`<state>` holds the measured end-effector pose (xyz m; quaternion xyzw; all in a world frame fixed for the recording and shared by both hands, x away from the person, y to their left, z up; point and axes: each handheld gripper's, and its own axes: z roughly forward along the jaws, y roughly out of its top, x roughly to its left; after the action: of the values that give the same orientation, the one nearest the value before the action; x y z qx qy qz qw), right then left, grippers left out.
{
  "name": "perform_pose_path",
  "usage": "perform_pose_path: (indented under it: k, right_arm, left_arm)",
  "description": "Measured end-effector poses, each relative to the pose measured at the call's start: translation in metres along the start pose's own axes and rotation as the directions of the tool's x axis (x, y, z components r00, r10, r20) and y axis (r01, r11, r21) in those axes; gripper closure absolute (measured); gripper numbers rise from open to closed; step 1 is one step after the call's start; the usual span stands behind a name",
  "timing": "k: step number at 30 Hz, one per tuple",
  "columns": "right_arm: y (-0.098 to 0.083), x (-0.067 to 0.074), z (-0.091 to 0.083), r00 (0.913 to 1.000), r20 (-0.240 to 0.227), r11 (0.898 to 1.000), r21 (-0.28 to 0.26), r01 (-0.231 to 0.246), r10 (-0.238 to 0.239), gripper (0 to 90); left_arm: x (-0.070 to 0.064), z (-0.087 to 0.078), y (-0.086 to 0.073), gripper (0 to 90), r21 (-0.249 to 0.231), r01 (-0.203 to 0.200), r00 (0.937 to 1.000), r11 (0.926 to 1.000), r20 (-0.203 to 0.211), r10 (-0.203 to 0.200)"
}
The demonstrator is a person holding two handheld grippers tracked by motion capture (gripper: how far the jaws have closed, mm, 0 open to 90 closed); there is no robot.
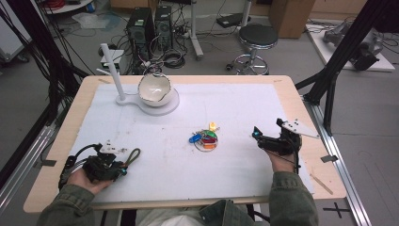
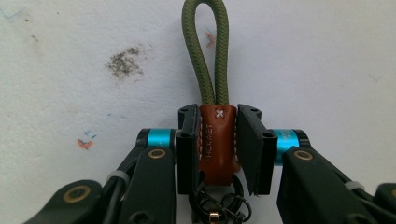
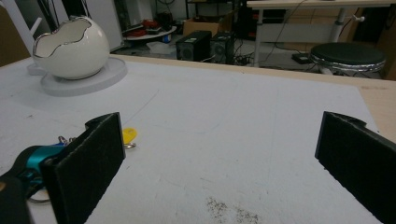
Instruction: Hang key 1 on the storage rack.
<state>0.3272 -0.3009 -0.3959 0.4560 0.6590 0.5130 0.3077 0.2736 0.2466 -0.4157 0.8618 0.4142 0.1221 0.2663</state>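
In the left gripper view, a brown leather tab (image 2: 217, 140) with an olive green cord loop (image 2: 205, 56) is pinched between my two black pads, with dark metal rings hanging at its lower end. My left gripper (image 2: 218, 142) is shut on this strap, low over the white mat. From above, the left gripper (image 1: 123, 170) lies at the table's front left, and the cord loop (image 1: 134, 156) pokes out beyond it. My right gripper (image 1: 256, 134) rests at the front right with its jaws wide apart. In its own view the right gripper (image 3: 219, 158) holds nothing.
A bunch of coloured key tags on rings (image 1: 205, 137) lies mid-table, left of the right gripper; its yellow tag (image 3: 130, 135) is beside the left jaw. A white egg-shaped bowl (image 1: 154, 88) on a round stand with a post (image 1: 113, 70) stands at the back left.
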Motion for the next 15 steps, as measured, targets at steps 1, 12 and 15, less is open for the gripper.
perform_pose_path:
  k: [1,12,15]
  right_arm:
    - [0.0,0.0,0.0,1.0,0.0,1.0,0.0,-0.001,0.001,0.6]
    - [0.0,0.0,0.001,1.0,-0.001,1.0,0.003,0.003,-0.003,0.6]
    - [0.0,0.0,0.001,1.0,-0.005,1.0,0.004,0.003,-0.003,0.6]
  left_arm:
    - [0.001,-0.001,0.0,69.5,-0.003,0.003,1.0,1.0,0.001,-0.003]
    - [0.011,-0.006,0.0,70.1,-0.083,0.074,0.9972,0.9938,0.015,-0.073]
    - [0.015,-0.006,0.001,70.2,-0.09,0.093,0.9953,0.9916,0.033,-0.091]
